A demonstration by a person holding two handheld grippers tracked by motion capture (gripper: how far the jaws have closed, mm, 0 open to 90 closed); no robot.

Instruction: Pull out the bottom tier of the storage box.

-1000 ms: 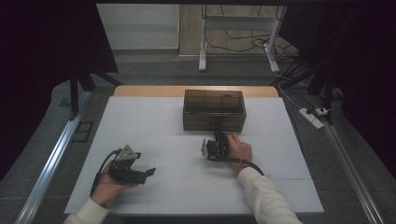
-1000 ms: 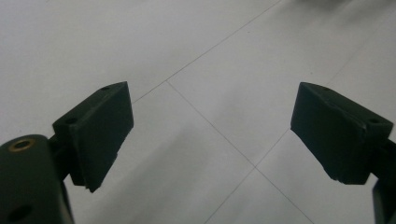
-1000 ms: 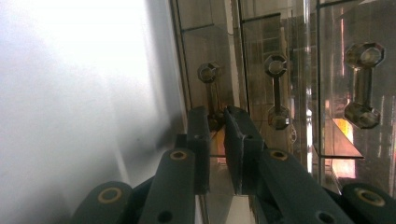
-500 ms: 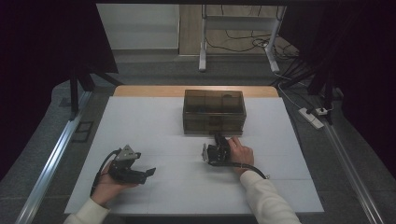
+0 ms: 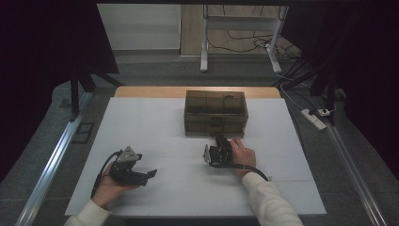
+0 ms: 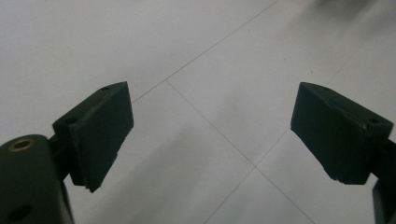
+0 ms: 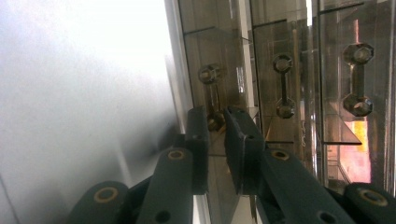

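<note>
Since a second ago, your right gripper point(image 5: 217, 141) has been backing slightly away from the smoked plastic drawer box point(image 5: 215, 112), and its jaws have just been opening a little.

From the high view, you are holding that gripper just in front of the box, on the white table point(image 5: 155, 122), pointing at the box's front. Your left gripper point(image 5: 149, 173) is resting well apart from the box, toward the table's near left.

Along the left gripper point(image 6: 210, 135), the jaws are standing wide with nothing but table between them.

Along the right gripper point(image 7: 215, 122), the jaws are standing narrow, framing the lower knob of a drawer handle point(image 7: 211, 99) on the box point(image 7: 299, 56); whether the pads are pressing it I cannot tell.
</note>
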